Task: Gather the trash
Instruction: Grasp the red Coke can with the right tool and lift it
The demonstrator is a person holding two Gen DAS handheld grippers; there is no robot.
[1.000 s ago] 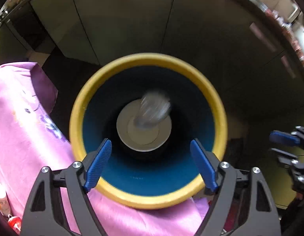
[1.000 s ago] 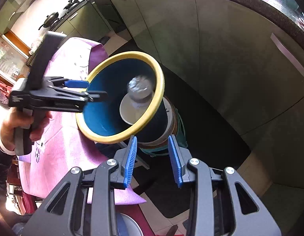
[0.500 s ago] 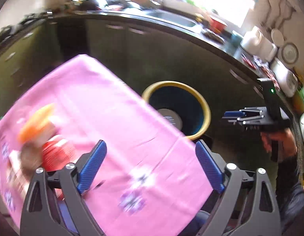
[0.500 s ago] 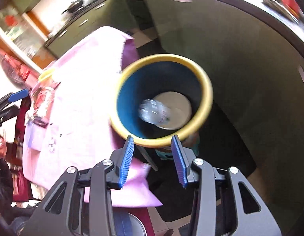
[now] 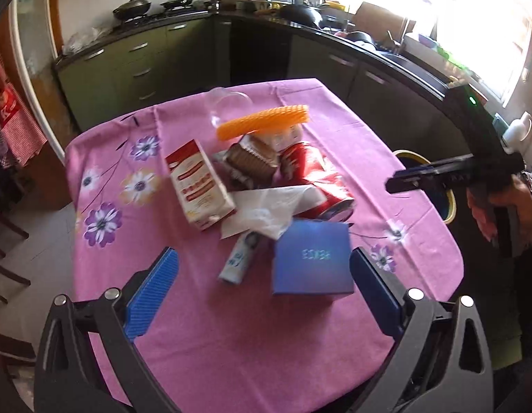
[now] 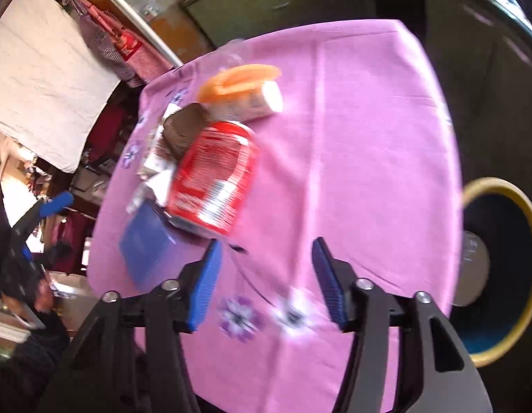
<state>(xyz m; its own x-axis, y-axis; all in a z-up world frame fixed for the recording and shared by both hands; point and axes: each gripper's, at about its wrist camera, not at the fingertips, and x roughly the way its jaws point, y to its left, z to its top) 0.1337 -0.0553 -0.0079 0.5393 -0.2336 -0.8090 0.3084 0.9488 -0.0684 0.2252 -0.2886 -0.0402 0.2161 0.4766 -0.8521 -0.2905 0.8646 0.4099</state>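
A heap of trash lies on the pink tablecloth (image 5: 231,327): a red can (image 5: 314,179), a blue box (image 5: 312,258), a white-red carton (image 5: 198,186), a white tissue (image 5: 269,206), a small tube (image 5: 240,258), an orange ribbed piece (image 5: 262,122) and a brown wrapper (image 5: 252,156). My left gripper (image 5: 264,296) is open and empty, above the near side, the blue box just ahead. My right gripper (image 6: 266,282) is open and empty, above the cloth, near the red can (image 6: 214,175). The yellow-rimmed blue bin (image 6: 500,268) stands off the table's edge, a bottle inside.
Dark green kitchen cabinets (image 5: 138,65) and a cluttered counter (image 5: 300,10) run behind the table. The right gripper's body (image 5: 472,168) shows at the right of the left wrist view. A red-checked cloth (image 6: 121,48) hangs at the left. Chairs (image 5: 4,241) stand left of the table.
Both grippers swung away from the bin, where a bottle was falling in, back over the table. The trash heap now fills both views. The right gripper's jaws have opened wider.
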